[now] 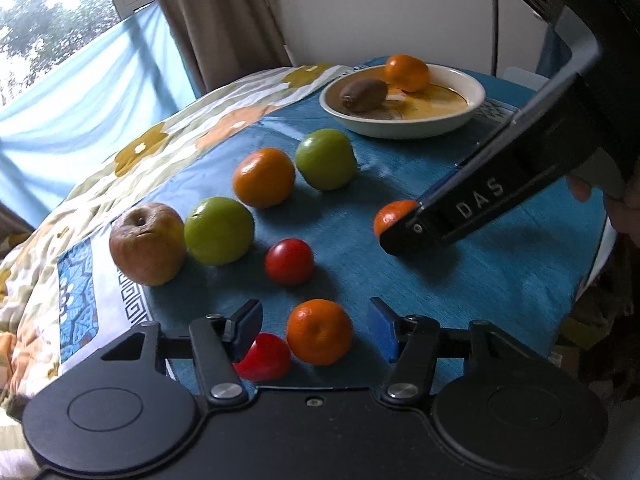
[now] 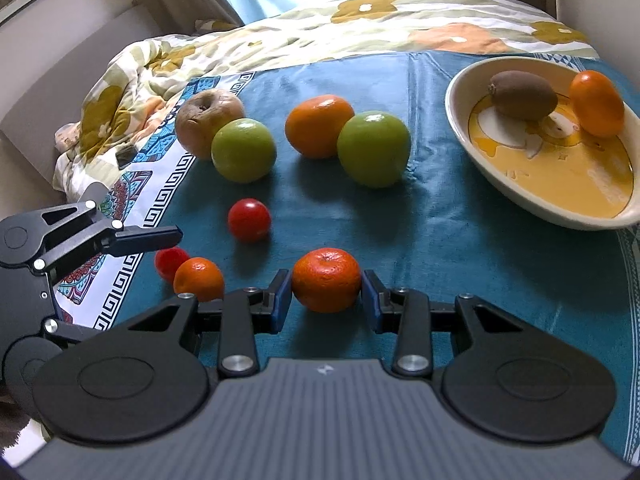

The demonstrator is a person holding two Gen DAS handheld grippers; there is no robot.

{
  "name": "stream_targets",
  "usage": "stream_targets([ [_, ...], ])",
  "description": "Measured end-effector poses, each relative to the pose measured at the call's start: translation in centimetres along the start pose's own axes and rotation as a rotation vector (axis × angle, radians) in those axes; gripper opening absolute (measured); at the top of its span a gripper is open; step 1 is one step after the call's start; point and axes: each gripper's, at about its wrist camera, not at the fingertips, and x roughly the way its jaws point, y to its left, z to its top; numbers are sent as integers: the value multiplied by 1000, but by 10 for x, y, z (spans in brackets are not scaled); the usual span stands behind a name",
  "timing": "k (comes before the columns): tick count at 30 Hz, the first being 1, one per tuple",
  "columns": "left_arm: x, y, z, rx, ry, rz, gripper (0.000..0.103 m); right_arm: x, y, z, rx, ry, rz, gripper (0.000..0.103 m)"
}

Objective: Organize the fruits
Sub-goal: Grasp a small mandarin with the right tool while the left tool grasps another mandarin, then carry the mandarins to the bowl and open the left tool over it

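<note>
My right gripper point(image 2: 326, 294) is shut on a mandarin point(image 2: 326, 285) resting on the blue cloth; it also shows in the left wrist view point(image 1: 394, 218). My left gripper point(image 1: 316, 326) is open around another mandarin point(image 1: 319, 331), with a red tomato point(image 1: 264, 356) beside its left finger. A cream bowl point(image 2: 480, 168) at the right holds a kiwi point(image 2: 523, 95) and a mandarin point(image 2: 596, 103). On the cloth lie two green apples point(image 2: 243, 149) point(image 2: 373, 149), a brownish apple point(image 2: 204, 118), a mandarin point(image 2: 318, 125) and a tomato point(image 2: 249, 220).
The fruits lie on a blue cloth point(image 2: 440, 240) with a patterned white border, over a floral quilt point(image 2: 320, 28). A window and curtain point(image 1: 80, 80) stand behind. The table edge drops off at the right in the left wrist view point(image 1: 592, 272).
</note>
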Motion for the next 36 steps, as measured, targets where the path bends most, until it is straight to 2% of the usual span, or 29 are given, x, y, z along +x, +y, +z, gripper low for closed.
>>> stream_targets([
  [9, 10, -10, -2, 61, 19, 30, 40, -2, -2, 0, 7, -4, -13, 53],
  [23, 0, -12, 12, 26, 11, 41, 40, -14, -6, 5, 13, -25, -15, 52],
  [36, -24, -21, 64, -63, -3, 61, 40, -61, -30, 22, 9, -79, -25, 52],
])
